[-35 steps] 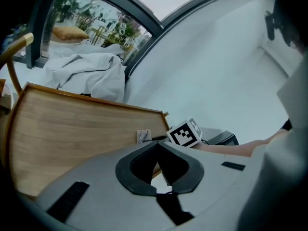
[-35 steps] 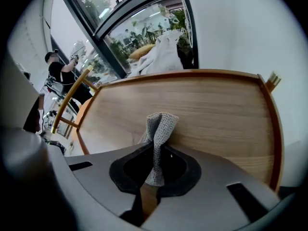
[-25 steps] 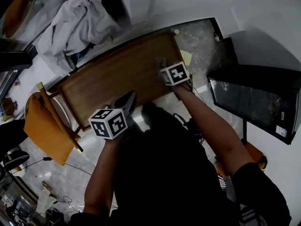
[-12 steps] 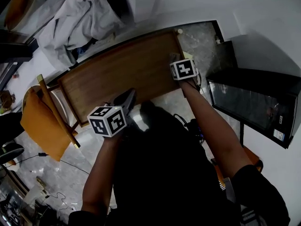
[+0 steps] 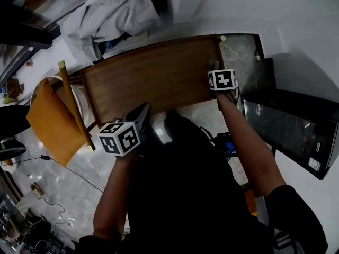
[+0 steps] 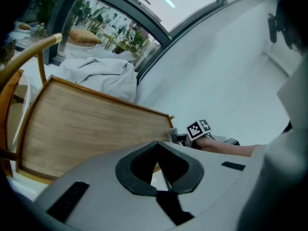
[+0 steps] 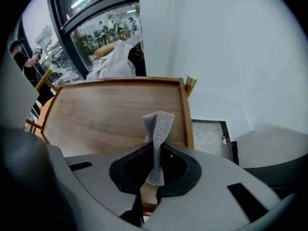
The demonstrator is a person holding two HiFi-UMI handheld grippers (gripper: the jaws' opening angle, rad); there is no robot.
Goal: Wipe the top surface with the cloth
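The wooden table top (image 5: 153, 78) lies below me, a raised lip along its edges. My right gripper (image 5: 215, 69) sits at the table's right edge, near the far right corner. In the right gripper view a grey knitted cloth (image 7: 157, 129) stands up between the jaws, and the right gripper (image 7: 153, 170) is shut on it over the table top (image 7: 106, 112). My left gripper (image 5: 142, 111) hovers over the table's near edge with its jaws together and nothing in them. The left gripper (image 6: 161, 170) looks across the table top (image 6: 91, 126) toward the right gripper's marker cube (image 6: 198, 128).
An orange chair (image 5: 50, 120) stands against the table's left end. A heap of white fabric (image 5: 111, 15) lies beyond the far edge. A black glass-fronted cabinet (image 5: 291, 126) stands at the right. A white wall runs behind the table, and cables lie on the marble floor (image 5: 69, 189).
The right gripper has slid rightward along the table with the cloth, from near the middle right to the right edge. The left gripper has stayed at the near edge.
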